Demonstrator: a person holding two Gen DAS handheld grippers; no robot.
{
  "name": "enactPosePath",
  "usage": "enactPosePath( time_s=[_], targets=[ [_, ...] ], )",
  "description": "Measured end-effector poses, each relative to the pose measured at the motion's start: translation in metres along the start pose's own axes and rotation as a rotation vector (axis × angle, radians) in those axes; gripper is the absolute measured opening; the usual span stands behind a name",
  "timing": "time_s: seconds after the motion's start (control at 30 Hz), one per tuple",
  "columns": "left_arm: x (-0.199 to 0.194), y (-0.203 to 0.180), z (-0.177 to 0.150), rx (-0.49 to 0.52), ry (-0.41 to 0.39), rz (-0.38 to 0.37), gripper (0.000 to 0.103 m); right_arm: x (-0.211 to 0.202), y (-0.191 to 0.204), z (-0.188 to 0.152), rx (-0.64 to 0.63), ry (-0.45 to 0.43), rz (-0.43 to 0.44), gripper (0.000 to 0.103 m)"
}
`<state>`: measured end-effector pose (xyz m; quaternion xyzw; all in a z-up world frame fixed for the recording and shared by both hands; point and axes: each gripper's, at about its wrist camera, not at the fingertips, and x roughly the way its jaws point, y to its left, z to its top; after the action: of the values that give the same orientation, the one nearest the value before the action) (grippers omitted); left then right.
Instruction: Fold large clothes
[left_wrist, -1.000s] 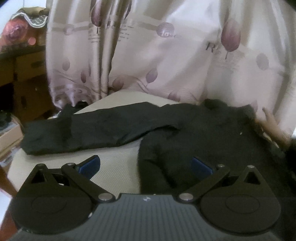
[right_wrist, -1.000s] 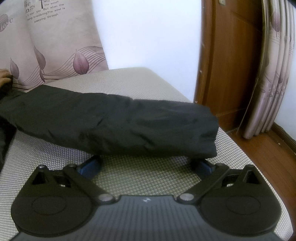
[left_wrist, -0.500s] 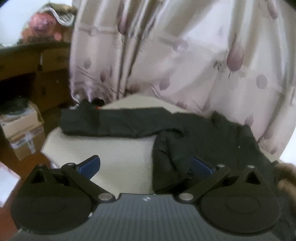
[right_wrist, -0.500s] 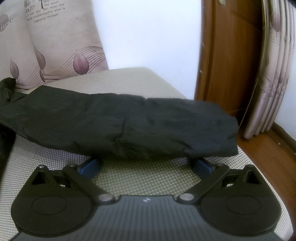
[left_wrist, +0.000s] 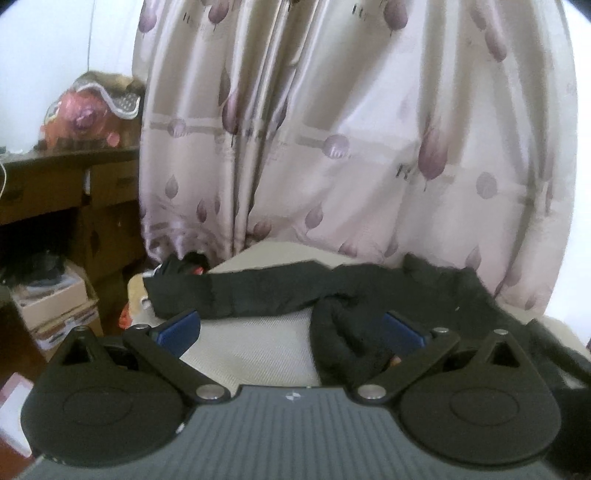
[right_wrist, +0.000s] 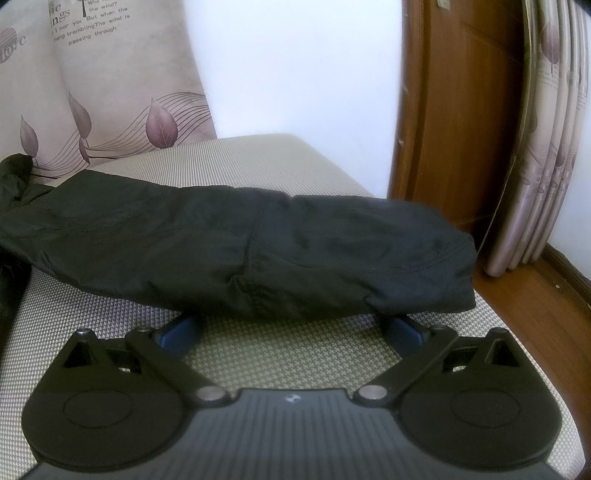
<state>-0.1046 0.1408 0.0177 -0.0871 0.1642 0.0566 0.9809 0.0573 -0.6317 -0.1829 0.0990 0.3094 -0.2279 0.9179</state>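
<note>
**Q:** What has changed since a second ago?

**A:** Since then the left gripper (left_wrist: 290, 326) has pulled back, so the black padded jacket (left_wrist: 424, 295) sits farther off. In the right wrist view, its right sleeve (right_wrist: 258, 254) has stretched out toward the cushion's edge.

**Q:** Where does the garment lie now?

**A:** It is spread across a beige woven cushion (right_wrist: 280, 350), with both sleeves out sideways. Each sleeve's long axis runs across its gripper's view, left to right.

**Q:** And the fingers?

**A:** The right gripper (right_wrist: 290, 326) has its fingers spread wide and empty, tips just under the sleeve's near edge. The left gripper's fingers are also spread; its right tip overlaps the jacket's body, holding nothing I can see.

**Q:** Which is nearer its sleeve?

**A:** The right one, I judge. The left sleeve (left_wrist: 236, 295) lies farther ahead.

**Q:** Room to move?

**A:** The right cuff reaches the cushion's edge, with wooden floor (right_wrist: 546, 317) beyond. Bare cushion lies in front of both grippers, so folding inward looks unobstructed.
</note>
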Motion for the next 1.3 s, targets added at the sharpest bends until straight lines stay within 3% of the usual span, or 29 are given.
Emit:
enactPosePath(
  time_s=[0.33,0.47,0.7,0.93,1.07,1.2,1.3],
  targets=[
    [-0.025,-0.008,0.009,0.001,-0.113,-0.062,0.103,0.000,0.000,0.000,0.001,-0.001,0.000,0.103],
    [-0.017,-0.010,0.003,0.005,-0.074,-0.060,0.103,0.000,0.000,0.000,0.000,0.000,-0.001,0.103],
    [-0.001,0.004,0.001,-0.114,-0.002,-0.049,0.103,0.000,0.000,0.000,0.001,-0.001,0.000,0.103],
    [-0.005,-0.009,0.000,-0.011,0.001,-0.007,0.103,0.001,0.000,0.000,0.001,-0.001,0.000,0.103],
    [-0.015,-0.009,0.001,0.023,-0.060,0.010,0.103,0.001,0.000,0.000,0.001,-0.001,0.000,0.103],
    [-0.018,-0.018,0.006,0.040,-0.114,-0.016,0.103,0.001,0.000,0.000,0.001,-0.001,0.000,0.103],
    [-0.008,-0.030,0.007,0.053,-0.087,-0.041,0.103,0.001,0.000,0.000,0.001,-0.002,0.000,0.103]
  ],
)
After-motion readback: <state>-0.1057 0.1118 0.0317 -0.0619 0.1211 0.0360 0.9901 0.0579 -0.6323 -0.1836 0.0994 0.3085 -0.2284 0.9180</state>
